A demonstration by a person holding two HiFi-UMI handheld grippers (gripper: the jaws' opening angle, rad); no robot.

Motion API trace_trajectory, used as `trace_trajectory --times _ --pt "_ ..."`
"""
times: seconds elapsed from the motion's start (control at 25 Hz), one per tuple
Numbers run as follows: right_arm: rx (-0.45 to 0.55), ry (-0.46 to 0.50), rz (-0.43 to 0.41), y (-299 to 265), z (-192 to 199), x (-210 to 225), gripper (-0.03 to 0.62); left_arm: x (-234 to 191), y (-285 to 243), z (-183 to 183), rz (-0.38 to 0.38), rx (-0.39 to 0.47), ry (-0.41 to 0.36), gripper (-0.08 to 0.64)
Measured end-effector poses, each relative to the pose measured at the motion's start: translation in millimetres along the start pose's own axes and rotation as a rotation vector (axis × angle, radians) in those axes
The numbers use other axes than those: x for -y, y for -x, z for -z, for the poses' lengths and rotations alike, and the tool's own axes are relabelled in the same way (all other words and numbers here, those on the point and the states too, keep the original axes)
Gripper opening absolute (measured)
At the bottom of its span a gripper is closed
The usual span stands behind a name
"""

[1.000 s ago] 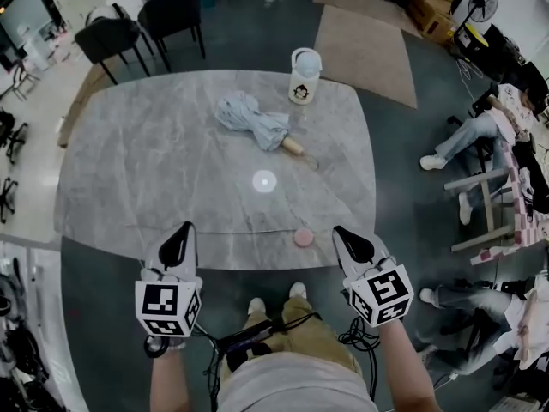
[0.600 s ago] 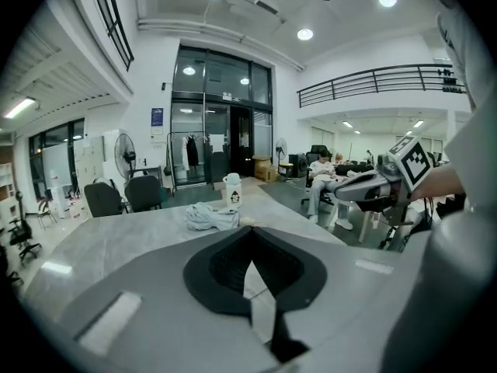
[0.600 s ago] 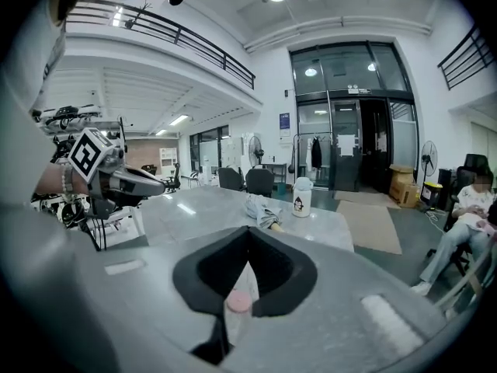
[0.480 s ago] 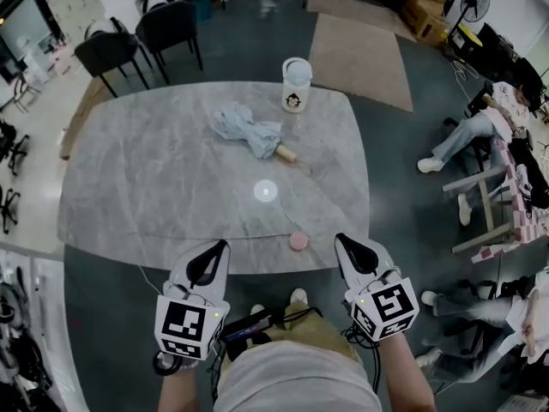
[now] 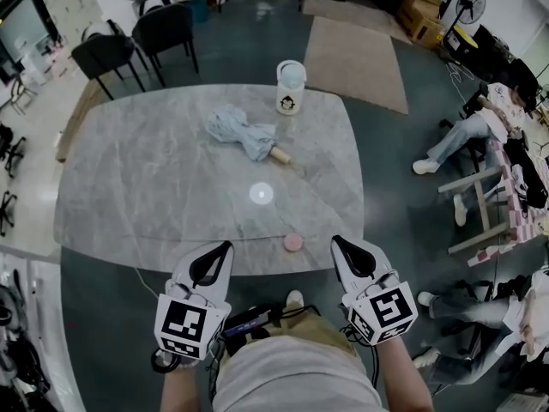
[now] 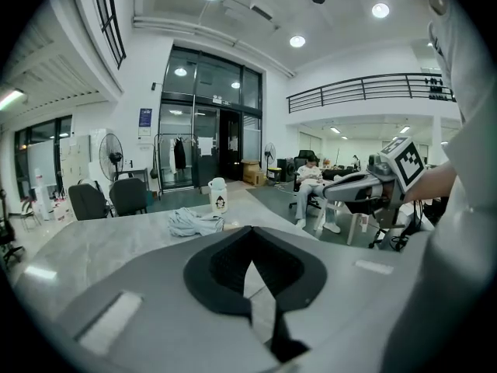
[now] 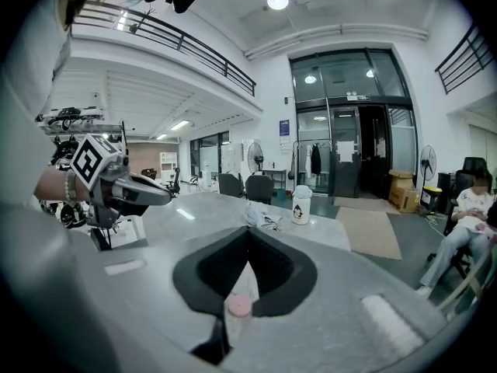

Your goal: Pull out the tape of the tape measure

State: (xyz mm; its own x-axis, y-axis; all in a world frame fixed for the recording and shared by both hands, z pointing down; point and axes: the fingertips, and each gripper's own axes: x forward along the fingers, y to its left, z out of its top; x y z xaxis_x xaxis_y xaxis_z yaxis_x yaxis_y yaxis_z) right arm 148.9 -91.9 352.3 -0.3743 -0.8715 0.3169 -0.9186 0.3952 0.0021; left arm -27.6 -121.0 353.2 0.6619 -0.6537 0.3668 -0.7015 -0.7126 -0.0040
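A small round pink tape measure (image 5: 292,242) lies flat near the front edge of the grey marble table (image 5: 154,187); no tape is drawn out that I can see. My right gripper (image 5: 336,243) hovers just right of it, off the table's edge, shut and empty. In the right gripper view the tape measure (image 7: 238,306) sits low, just beyond the closed tips of the right gripper (image 7: 248,231). My left gripper (image 5: 225,248) hangs in front of the table edge, left of the tape measure, shut with nothing in it. Its tips (image 6: 250,230) meet in the left gripper view.
A folded grey umbrella (image 5: 244,131) and a white lidded bottle (image 5: 290,87) lie toward the table's far side. A bright light spot (image 5: 261,194) shows mid-table. Black chairs (image 5: 167,24) stand at the back left, a seated person (image 5: 480,127) at the right.
Both grippers have drawn back a little from the table edge toward my body. The left one has shifted right and turned inward. The tape measure has not moved on the table.
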Motion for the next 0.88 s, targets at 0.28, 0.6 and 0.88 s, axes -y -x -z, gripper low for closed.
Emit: trace_trajectory --times 0.28,0.6,0.88 --pt "0.000 0.002 0.001 -0.1 -1.6 -2.6 0.002 7.7 -3.5 0.0 0.020 0.002 -0.019 0.014" --pt "-0.011 0.012 -0.005 -0.6 -0.8 -4.0 0.000 7.4 -5.1 0.6 0.010 0.002 -0.014 0.014" --pt "0.002 -0.019 -0.015 -1.4 -1.0 -5.7 0.002 8.5 -4.9 -0.1 0.012 0.013 -0.020 0.014"
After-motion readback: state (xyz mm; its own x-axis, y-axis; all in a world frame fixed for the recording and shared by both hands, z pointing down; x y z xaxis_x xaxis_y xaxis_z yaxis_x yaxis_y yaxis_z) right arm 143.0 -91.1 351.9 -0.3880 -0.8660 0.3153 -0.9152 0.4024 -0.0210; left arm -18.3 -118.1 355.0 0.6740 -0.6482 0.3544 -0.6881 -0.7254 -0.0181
